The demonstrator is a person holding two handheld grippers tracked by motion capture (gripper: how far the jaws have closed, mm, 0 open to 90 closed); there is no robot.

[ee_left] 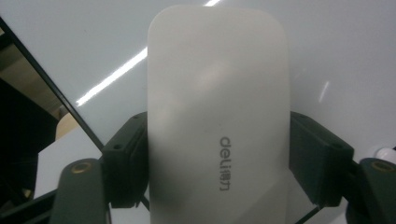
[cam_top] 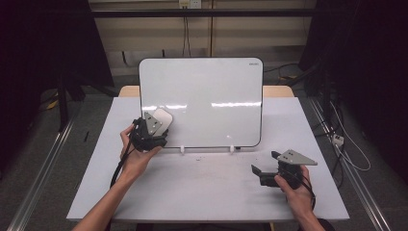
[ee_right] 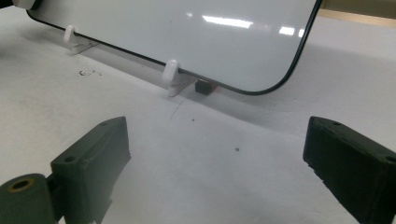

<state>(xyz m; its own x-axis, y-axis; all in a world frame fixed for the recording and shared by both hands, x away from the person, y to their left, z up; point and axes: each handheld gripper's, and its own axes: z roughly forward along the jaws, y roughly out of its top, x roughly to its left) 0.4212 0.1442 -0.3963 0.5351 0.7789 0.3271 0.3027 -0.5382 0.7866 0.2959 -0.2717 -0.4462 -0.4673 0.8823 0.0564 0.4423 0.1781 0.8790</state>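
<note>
Left gripper point(cam_top: 153, 129) clasps a white eraser point(ee_left: 217, 116) between its jaws, pressed flat against the whiteboard point(cam_top: 211, 96) near its lower left corner. Board surface looks clean, though glare may hide faint marks; wiping seems done or nearly so. Right gripper point(cam_top: 265, 166) rests spread and empty off the whiteboard's lower right corner.

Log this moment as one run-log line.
left claw: gripping whiteboard eraser against whiteboard | right claw: open, empty, above table
</note>
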